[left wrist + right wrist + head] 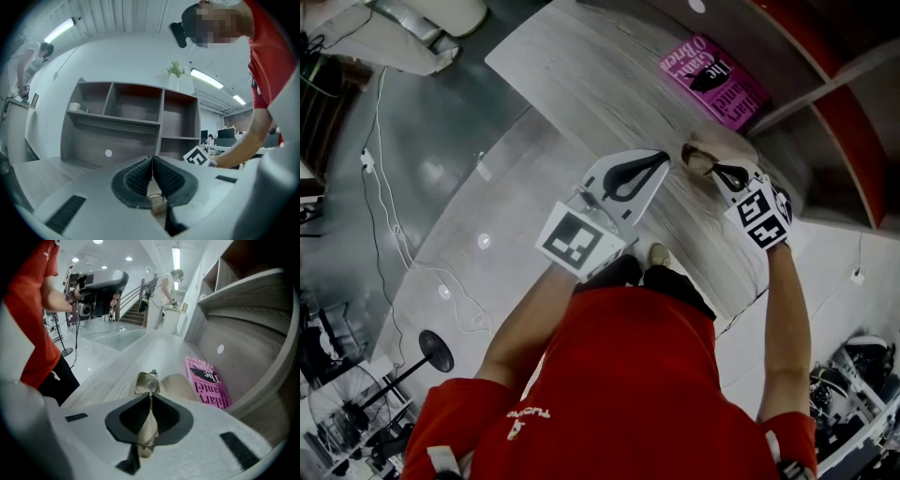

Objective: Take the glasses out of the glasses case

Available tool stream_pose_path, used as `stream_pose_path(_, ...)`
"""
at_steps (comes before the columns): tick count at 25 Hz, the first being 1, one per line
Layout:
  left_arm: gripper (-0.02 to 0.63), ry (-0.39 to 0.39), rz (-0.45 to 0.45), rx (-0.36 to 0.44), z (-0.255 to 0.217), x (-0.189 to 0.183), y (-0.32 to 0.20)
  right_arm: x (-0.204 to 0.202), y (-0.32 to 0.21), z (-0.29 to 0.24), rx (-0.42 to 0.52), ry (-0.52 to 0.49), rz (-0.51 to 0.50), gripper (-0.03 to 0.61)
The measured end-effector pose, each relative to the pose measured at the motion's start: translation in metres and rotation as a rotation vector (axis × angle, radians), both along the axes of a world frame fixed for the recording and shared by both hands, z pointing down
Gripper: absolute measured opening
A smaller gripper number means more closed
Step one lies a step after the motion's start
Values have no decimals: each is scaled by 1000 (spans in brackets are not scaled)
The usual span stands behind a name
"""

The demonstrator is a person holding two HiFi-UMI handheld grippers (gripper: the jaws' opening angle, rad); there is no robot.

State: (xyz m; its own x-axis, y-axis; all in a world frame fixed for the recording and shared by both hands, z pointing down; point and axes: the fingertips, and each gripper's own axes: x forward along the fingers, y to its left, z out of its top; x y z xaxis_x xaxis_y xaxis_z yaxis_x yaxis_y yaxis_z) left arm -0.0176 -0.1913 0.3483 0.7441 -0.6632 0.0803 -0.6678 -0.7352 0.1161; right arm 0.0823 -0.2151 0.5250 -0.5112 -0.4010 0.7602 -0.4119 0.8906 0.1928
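Observation:
My right gripper (150, 395) points down at the wooden table and is shut on the glasses (146, 380). Their pale frame runs back between the jaws and a lens sticks out past the tips. Just beyond and to the right lies the beige glasses case (182, 386), which in the head view (722, 142) sits right in front of the right gripper (714, 169). My left gripper (662, 157) hangs level beside it, over the table, shut and with nothing in it. In its own view the ribbed pads (140, 176) of the left gripper (152, 158) meet along one line.
A pink book (207, 380) lies flat on the table (581, 84) behind the case, against the grey shelf unit (136, 117). The table's near edge runs along the floor, where cables and a stand (436, 349) are. A person stands at a counter far off.

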Motion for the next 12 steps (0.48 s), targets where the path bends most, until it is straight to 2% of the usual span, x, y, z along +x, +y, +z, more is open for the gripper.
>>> stream_pose_path(7,12,-1,19,-2,-1,5,6,4,-4,-17,82,-29,44,25)
stream_pose_path(12,12,-2,27,-3,-1,7,8,2,-5,-33,108,-76,58,23)
